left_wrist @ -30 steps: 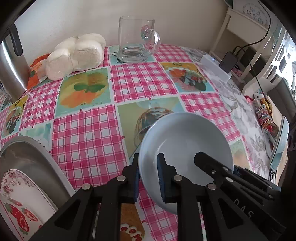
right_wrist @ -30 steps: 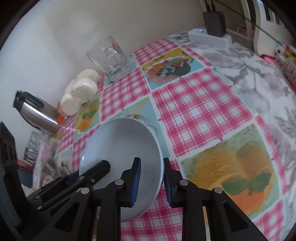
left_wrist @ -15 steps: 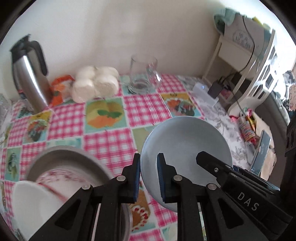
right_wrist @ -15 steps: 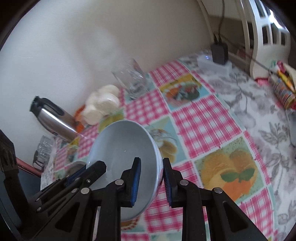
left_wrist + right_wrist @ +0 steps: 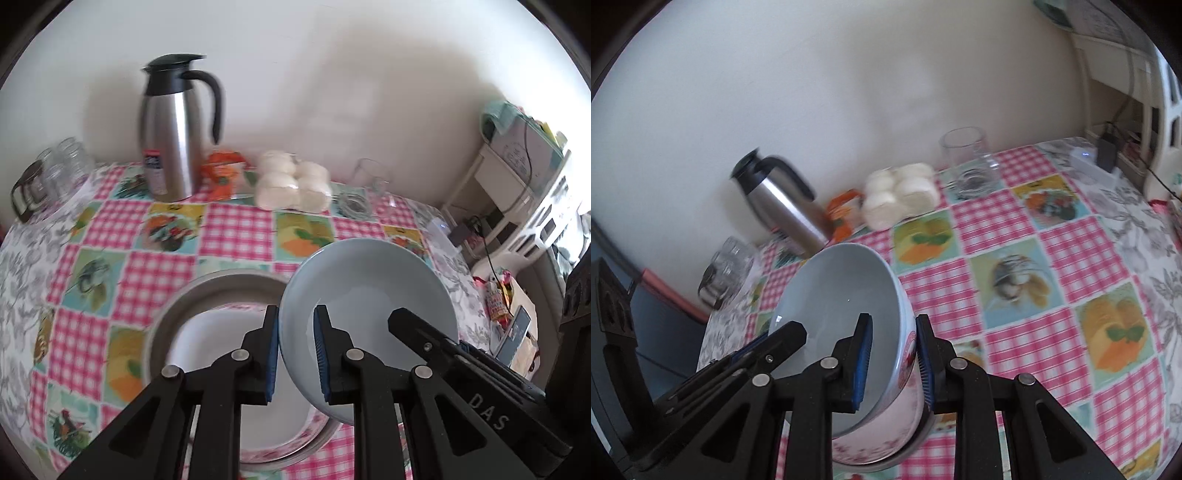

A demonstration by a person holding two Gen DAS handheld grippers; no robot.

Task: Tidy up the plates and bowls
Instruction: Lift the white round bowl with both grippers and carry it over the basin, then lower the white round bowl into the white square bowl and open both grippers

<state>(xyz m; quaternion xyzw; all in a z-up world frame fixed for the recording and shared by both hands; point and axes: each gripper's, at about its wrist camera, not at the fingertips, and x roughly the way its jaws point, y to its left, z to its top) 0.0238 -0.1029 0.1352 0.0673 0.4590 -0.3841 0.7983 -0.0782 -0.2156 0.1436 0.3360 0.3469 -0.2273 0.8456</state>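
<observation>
Both grippers hold one pale blue bowl (image 5: 369,295) by opposite rims, lifted and tilted above the table. My left gripper (image 5: 295,354) is shut on its left rim; my right gripper (image 5: 894,363) is shut on its right rim, and the bowl (image 5: 842,295) shows a red pattern outside. Below it lies a grey metal tray (image 5: 173,306) with a white floral plate (image 5: 221,332) in it. The plate also shows under the bowl in the right wrist view (image 5: 879,443).
A steel thermos jug (image 5: 170,133), a bag of white buns (image 5: 291,184), an orange packet (image 5: 221,173) and a glass mug (image 5: 967,162) stand along the wall. Glass jars (image 5: 48,173) sit at the table's far left. A white shelf (image 5: 517,177) stands right of the table.
Both grippers have lifted the blue bowl higher and carried it left, so it now hangs over the tray and plate. The grip on the bowl is unchanged.
</observation>
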